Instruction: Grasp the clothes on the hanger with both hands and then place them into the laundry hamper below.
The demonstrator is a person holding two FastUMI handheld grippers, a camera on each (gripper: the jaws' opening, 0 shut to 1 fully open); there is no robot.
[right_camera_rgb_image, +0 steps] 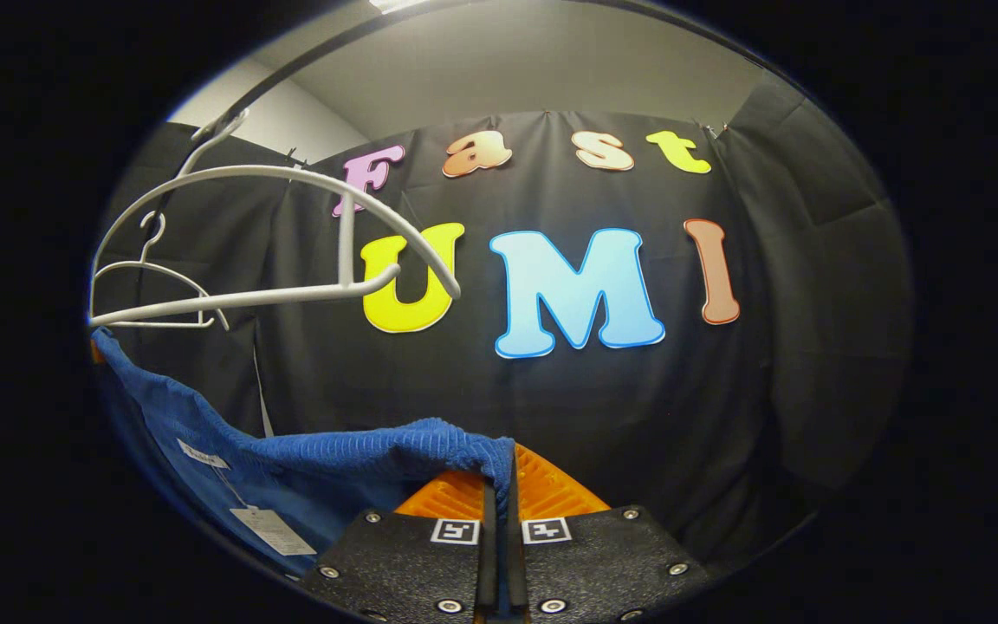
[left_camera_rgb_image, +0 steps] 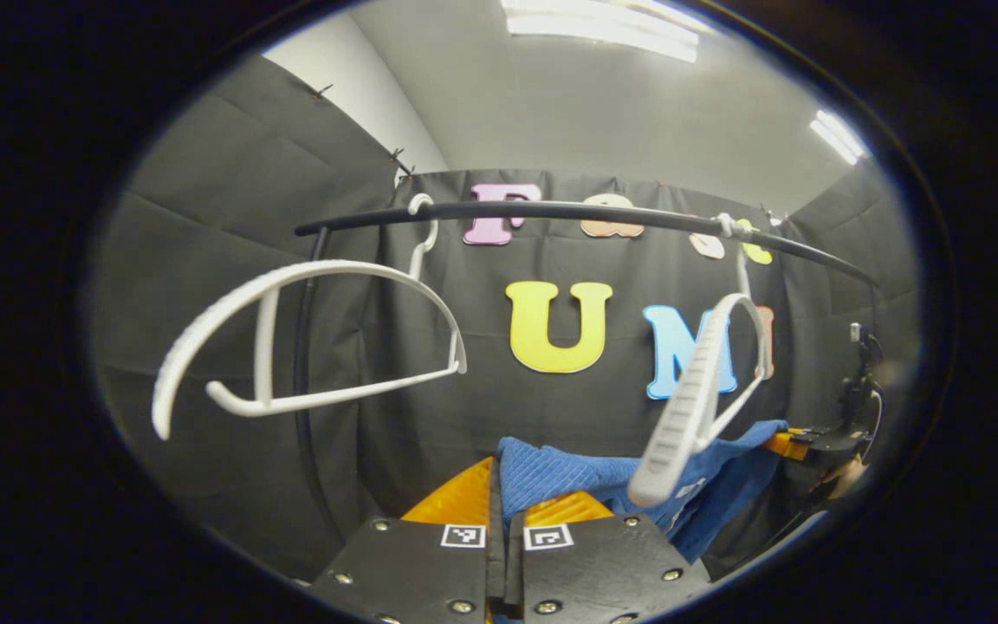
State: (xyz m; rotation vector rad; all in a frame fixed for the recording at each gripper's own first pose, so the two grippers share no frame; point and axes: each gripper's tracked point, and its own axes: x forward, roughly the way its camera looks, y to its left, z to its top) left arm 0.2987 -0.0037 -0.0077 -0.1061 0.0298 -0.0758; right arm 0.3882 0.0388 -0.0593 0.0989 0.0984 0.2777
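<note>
Orange fingers [left_camera_rgb_image: 464,498] of the left gripper [left_camera_rgb_image: 499,511] are sitting nearest the lens at 6 o'clock, nearly closed and pinching an edge of the blue cloth [left_camera_rgb_image: 568,485] between them. In the right gripper view the right gripper [right_camera_rgb_image: 499,490] is doing likewise at 6 o'clock, jaws all but shut on a rolled edge of the cloth [right_camera_rgb_image: 360,451].

Largest first: the cloth is spreading between the two grippers, slung from one pinch to the other, which is why it is hanging as a taut band rather than dropping. It is off the hangers and lying below them, at 5 o'clock in the left gripper view and 7 to 8 o'clock in the right gripper view, its tag [right_camera_rgb_image: 272,529] dangling.

Rail [left_camera_rgb_image: 568,211] is running across 12 o'clock, carrying two white hangers. Left hanger [left_camera_rgb_image: 291,347] at 9 o'clock is hanging bare. Second hanger [left_camera_rgb_image: 698,399] at 3 o'clock is hanging edge-on just above the cloth, bare too, probably the one the cloth belonged to.

Far right gripper [left_camera_rgb_image: 811,442] is showing at 4 o'clock in the left gripper view, holding the cloth's other end.

Hamper is not visible. Judgement: grasp done, lowering into the hamper not yet done; both pinches need holding until the cloth is over it.
</note>
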